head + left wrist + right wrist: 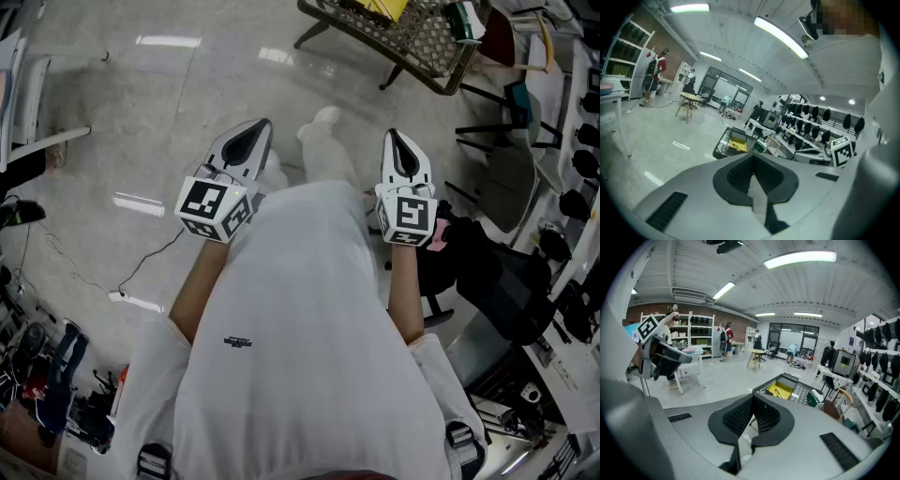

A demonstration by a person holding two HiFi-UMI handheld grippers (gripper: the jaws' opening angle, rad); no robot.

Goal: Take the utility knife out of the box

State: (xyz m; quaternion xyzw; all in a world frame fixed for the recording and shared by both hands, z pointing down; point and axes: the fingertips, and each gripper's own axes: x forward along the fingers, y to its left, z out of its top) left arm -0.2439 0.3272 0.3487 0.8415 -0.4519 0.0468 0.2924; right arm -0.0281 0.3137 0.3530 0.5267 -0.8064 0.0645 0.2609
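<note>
An open box with a yellow inside point(386, 8) sits on a metal mesh table point(422, 45) at the top of the head view, well beyond both grippers. The box point(737, 140) also lies ahead in the left gripper view, and the box point(780, 389) ahead in the right gripper view. A thin dark object point(777, 392) lies inside, too small to name. My left gripper point(259, 126) and right gripper point(393, 136) are held side by side in front of my body, over the floor. The left gripper point(753, 157) and the right gripper point(752, 397) both have their jaws together with nothing between them.
A black chair point(487, 272) stands close at my right, with racks of dark gear behind it. A cable point(141, 272) runs over the floor at left, and clutter lies at the lower left. A white table point(689, 352) and distant people stand across the room.
</note>
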